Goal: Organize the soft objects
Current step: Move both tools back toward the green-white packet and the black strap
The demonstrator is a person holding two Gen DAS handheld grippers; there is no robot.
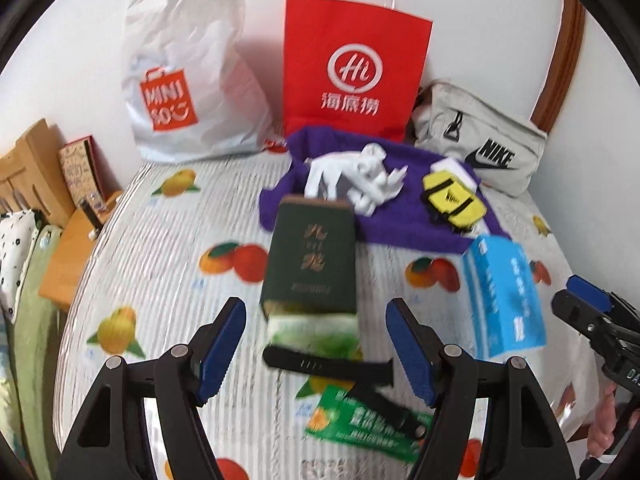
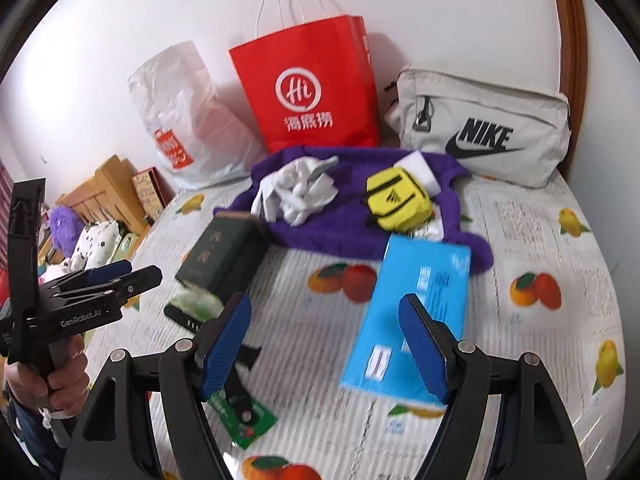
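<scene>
A purple fuzzy cloth [image 1: 400, 220] [image 2: 332, 220] lies on the fruit-print bed, with crumpled white fabric [image 1: 356, 176] [image 2: 296, 192] and a small yellow pouch [image 1: 452, 200] [image 2: 396, 200] on it. My left gripper [image 1: 316, 340] is open and empty, above a dark green box [image 1: 312, 260] [image 2: 220, 256] and a black strap [image 1: 332, 364]. My right gripper [image 2: 324, 336] is open and empty, just left of a blue tissue pack [image 2: 416, 300] [image 1: 504, 296]. The right gripper also shows at the right edge of the left wrist view [image 1: 580, 300], and the left gripper at the left of the right wrist view [image 2: 120, 276].
A red paper bag [image 1: 356, 68] [image 2: 312, 88], a white Miniso plastic bag [image 1: 188, 72] [image 2: 184, 120] and a grey Nike bag [image 1: 480, 148] [image 2: 484, 124] stand along the wall. A green packet [image 1: 360, 420] [image 2: 244, 416] lies near the bed's front. A wooden headboard [image 1: 28, 164] is at left.
</scene>
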